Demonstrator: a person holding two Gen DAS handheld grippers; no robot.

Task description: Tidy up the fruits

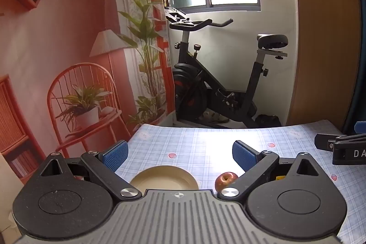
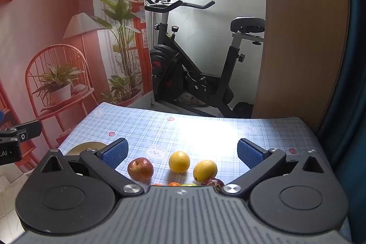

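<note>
My left gripper [image 1: 180, 156] is open and empty above a cream plate [image 1: 164, 178] on the checked tablecloth. A red apple [image 1: 226, 180] lies just right of the plate; it also shows in the right wrist view [image 2: 140, 169]. My right gripper [image 2: 182, 153] is open and empty above a cluster of fruit: two yellow-orange citrus fruits [image 2: 179, 162] [image 2: 205, 170], a dark purple fruit [image 2: 213, 183], and small orange and green fruits [image 2: 180, 184] half hidden by the gripper body. The plate [image 2: 85, 148] shows at the left in the right wrist view.
The table [image 2: 205, 129] with its blue checked cloth ends at the far edge before an exercise bike [image 1: 217, 88]. A wooden panel [image 2: 302, 38] stands at the right. The right gripper shows at the right edge in the left wrist view [image 1: 340, 149]; the left gripper shows at the left edge in the right wrist view [image 2: 16, 138].
</note>
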